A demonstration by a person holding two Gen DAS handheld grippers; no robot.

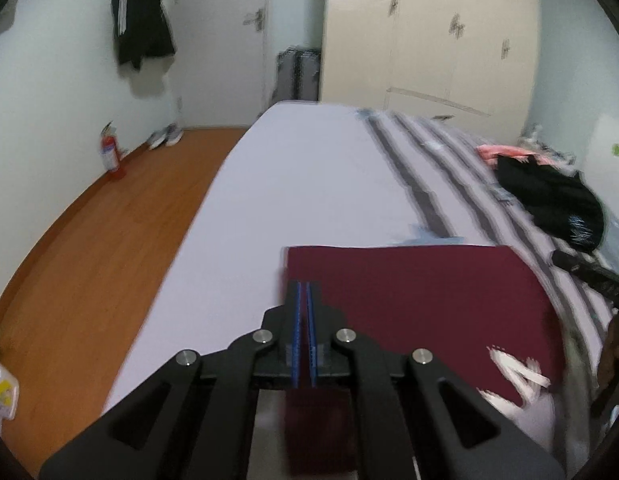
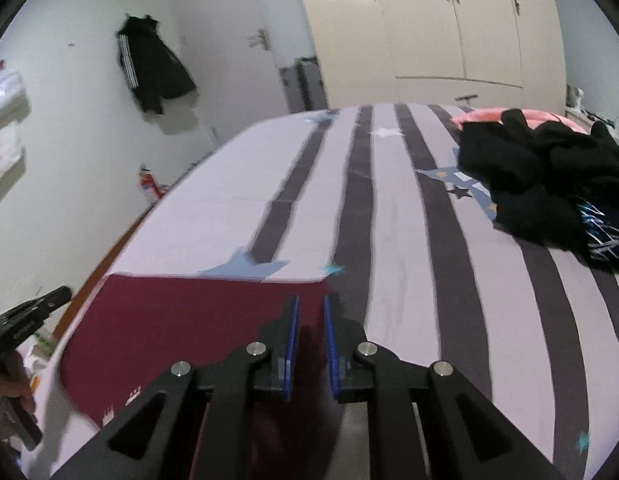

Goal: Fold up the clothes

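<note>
Your right claw (image 2: 310, 308) sits low over the bed (image 2: 389, 208), its blue pads slightly parted with maroon cloth between them; whether they press it cannot be told. The maroon garment (image 2: 181, 320) lies flat on the striped sheet. At the left edge, your left claw (image 2: 41, 300) shows. A black clothes pile (image 2: 549, 176) lies far right, well apart.

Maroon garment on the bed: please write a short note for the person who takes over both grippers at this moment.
Left gripper: shut on the maroon garment, at its left edge.
Right gripper: jaws slightly apart, with cloth of the same garment between them; a firm grip is not clear.
The garment lies partly flat on the striped bed, far edge straight.
Left to do: finish this fold, then the black clothes pile on the right.
</note>
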